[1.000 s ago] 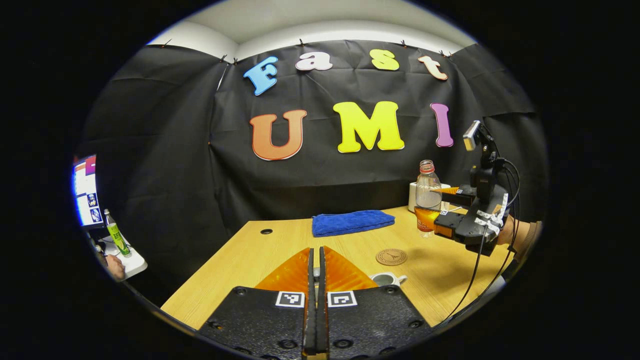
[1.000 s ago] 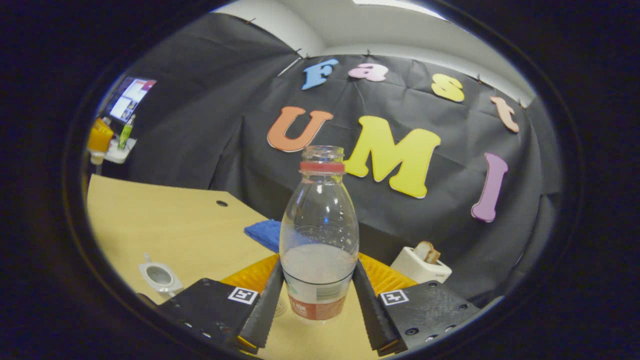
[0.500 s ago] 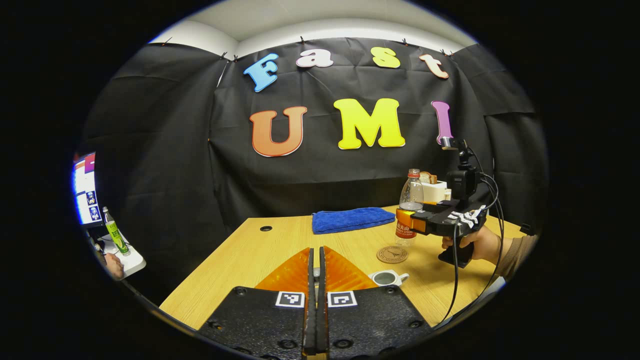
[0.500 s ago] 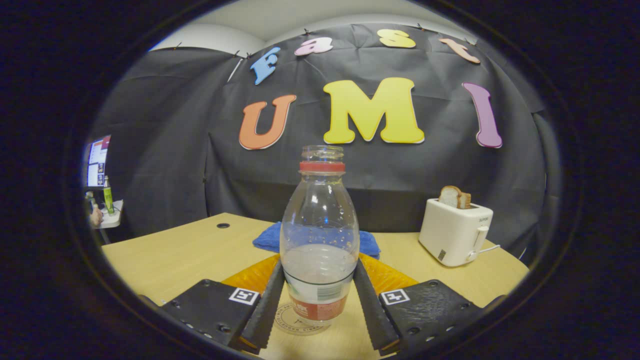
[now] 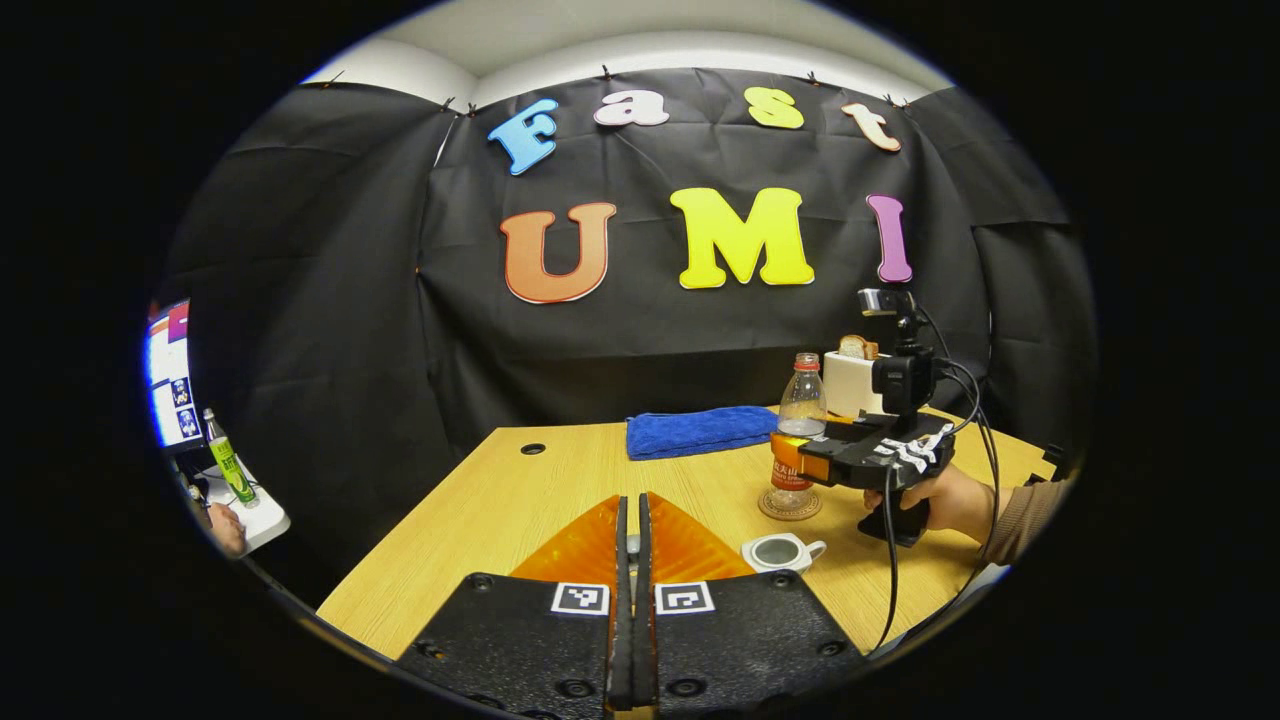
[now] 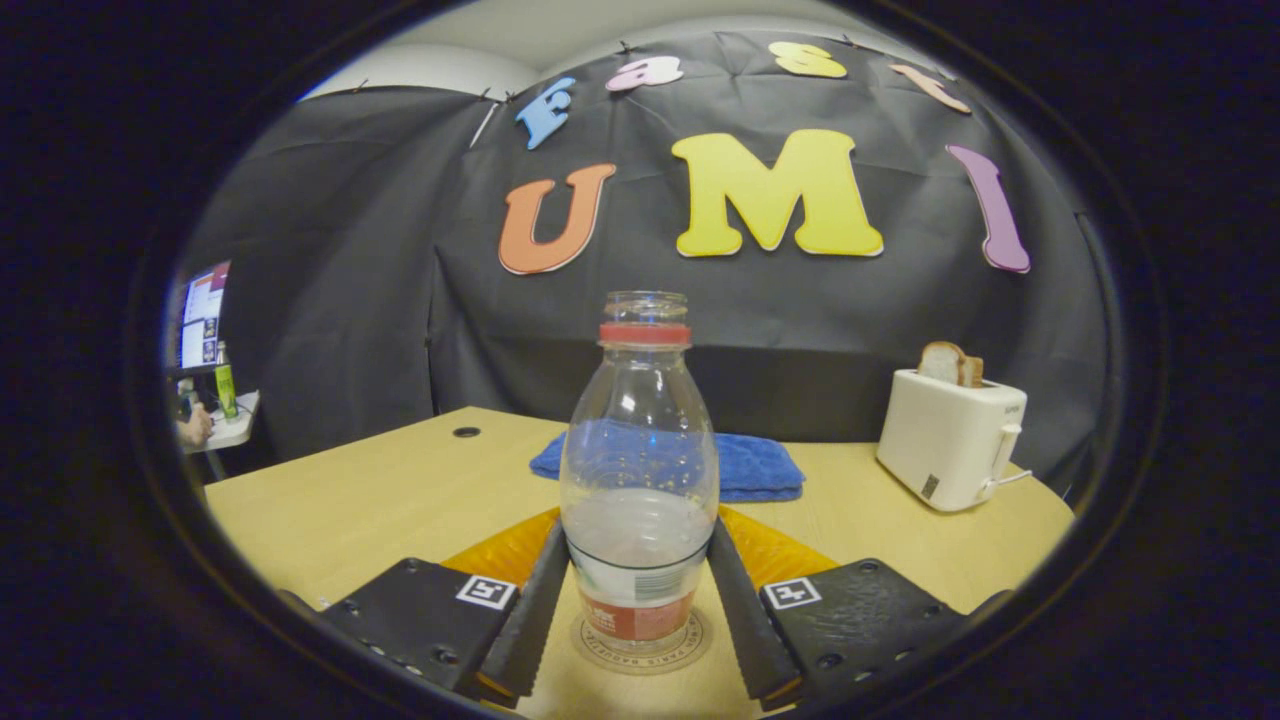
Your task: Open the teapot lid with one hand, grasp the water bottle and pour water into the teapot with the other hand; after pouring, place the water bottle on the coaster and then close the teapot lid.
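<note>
- Two steps are left, by judgement: the water bottle is being set on the coaster, and afterwards the teapot lid must be closed.
- The bottle is pinched on both sides by the fingers of the right gripper; it stands upright, and its base seems to rest on the coaster.
- The left gripper is pressed together — something small is perhaps held between its fingers, but this cannot be told.
- The teapot is seen open, just beside the coaster.
- Next, the right fingers should be spread and drawn back straight, so that the bottle is not tipped.
- Free table is found to the left; the blue towel and the toaster stand well apart behind.
</note>
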